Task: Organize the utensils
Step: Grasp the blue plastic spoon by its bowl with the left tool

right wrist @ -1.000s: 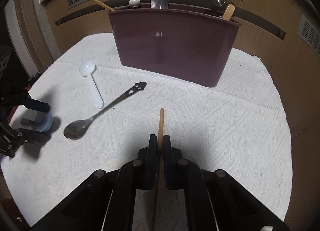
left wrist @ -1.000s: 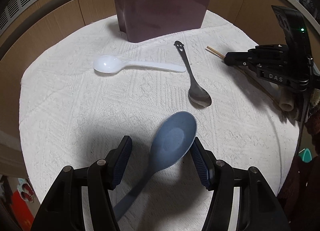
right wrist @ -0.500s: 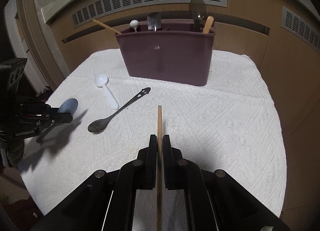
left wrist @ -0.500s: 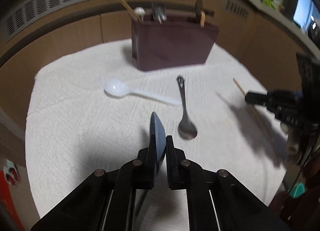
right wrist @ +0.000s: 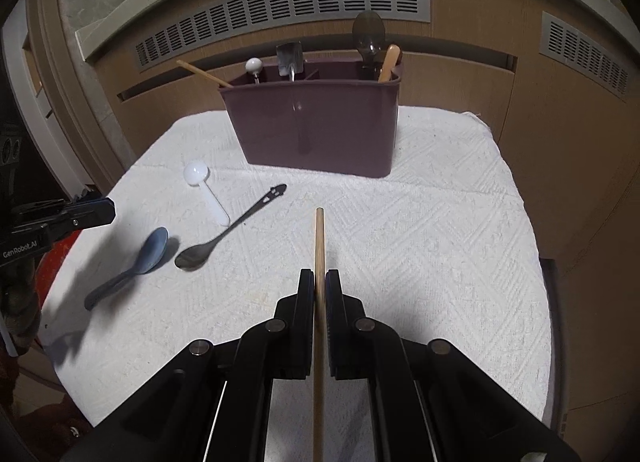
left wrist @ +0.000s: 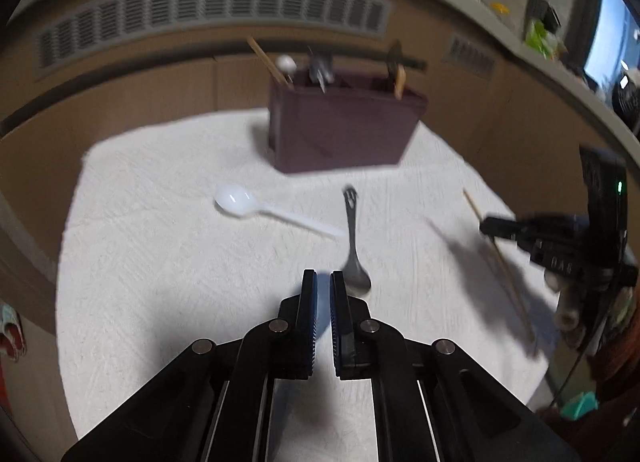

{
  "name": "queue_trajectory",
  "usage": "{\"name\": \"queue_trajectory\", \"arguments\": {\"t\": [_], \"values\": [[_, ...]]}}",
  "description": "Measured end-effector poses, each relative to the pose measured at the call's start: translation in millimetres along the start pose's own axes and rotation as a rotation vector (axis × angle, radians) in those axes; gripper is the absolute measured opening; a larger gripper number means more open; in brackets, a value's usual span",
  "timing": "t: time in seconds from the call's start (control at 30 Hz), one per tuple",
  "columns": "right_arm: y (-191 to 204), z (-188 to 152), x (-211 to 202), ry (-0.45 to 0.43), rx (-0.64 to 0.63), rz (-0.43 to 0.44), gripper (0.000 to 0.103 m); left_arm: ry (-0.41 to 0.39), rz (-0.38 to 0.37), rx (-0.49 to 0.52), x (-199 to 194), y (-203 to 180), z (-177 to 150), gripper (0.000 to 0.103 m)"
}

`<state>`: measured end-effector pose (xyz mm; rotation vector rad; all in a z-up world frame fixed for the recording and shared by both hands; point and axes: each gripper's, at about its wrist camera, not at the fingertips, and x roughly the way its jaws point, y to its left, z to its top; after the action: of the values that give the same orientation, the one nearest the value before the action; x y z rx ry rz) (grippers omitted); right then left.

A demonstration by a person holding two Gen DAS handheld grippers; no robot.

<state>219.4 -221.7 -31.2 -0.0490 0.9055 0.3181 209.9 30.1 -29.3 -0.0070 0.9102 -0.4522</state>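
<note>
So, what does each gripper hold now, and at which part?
The right gripper pinches the wooden chopstick partway along its shaft. The left gripper holds nothing; the blue spoon lies loose.

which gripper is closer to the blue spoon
Left. The left gripper hangs close by the blue spoon, jaws shut. The right gripper, shut on the chopstick, sits further off, beyond the metal spoon.

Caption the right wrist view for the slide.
Right tool clamps a wooden chopstick, aimed at the maroon utensil holder across the white cloth.
</note>
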Motion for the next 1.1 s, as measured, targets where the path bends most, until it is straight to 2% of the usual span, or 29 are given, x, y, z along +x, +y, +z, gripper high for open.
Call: {"name": "queue_trajectory", "arguments": {"t": [0.03, 0.07, 0.13, 0.23, 0.4, 0.57, 0.63, 0.73, 0.8, 0.97, 1.07, 1.1], "values": [[0.0, -1.6, 1.3, 0.008, -0.004, -0.005, 0.006, 0.028, -0.012, 0.015, 5.3, 0.9, -2.6, 0.018], [0.9, -3.1, 2.4, 0.016, -0.01, -0.007, 0.006, 0.066, -0.02, 0.035, 13.8, 0.9, -5.6, 0.032], [3.5, -6.6, 5.2, 0.024, -0.022, -0.017, 0.006, 0.092, -0.008, 0.054, 23.5, -0.1, -8.8, 0.043], [6.7, -10.1, 11.3, 0.038, -0.028, -0.017, 0.006, 0.099, 0.002, 0.053, 33.7, -1.1, -6.7, 0.045], [11.6, -14.1, 19.8, 0.051, -0.053, -0.034, 0.006, 0.106, 0.078, 0.074, 51.1, -3.6, 0.6, 0.046], [12.2, -19.2, 28.0, 0.092, -0.08, -0.048, 0.006, 0.133, 0.108, 0.06, 63.9, 3.9, 1.1, 0.046], [10.6, -20.4, 28.1, 0.1, -0.083, -0.056, 0.009, 0.127, 0.101, 0.053, 63.8, 6.2, 1.3, 0.047], [9.2, -21.2, 27.0, 0.121, -0.093, -0.099, 0.017, 0.127, 0.076, 0.043, 62.7, 7.5, 1.7, 0.054], [9.1, -22.9, 25.1, 0.12, -0.108, -0.116, 0.017, 0.13, 0.065, 0.045, 63.4, 7.1, 1.8, 0.056], [4.4, -20.1, 26.3, 0.127, -0.058, -0.007, 0.017, 0.147, 0.063, 0.02, 63.3, 7.3, 3.4, 0.057], [4.2, -15.6, 38.9, 0.146, -0.039, -0.019, 0.017, 0.144, 0.056, 0.015, 62.9, 8.6, 3.6, 0.056], [4.0, -13.7, 41.3, 0.134, -0.034, -0.032, 0.014, 0.142, 0.058, 0.013, 62.4, 8.4, 3.0, 0.055]]}}
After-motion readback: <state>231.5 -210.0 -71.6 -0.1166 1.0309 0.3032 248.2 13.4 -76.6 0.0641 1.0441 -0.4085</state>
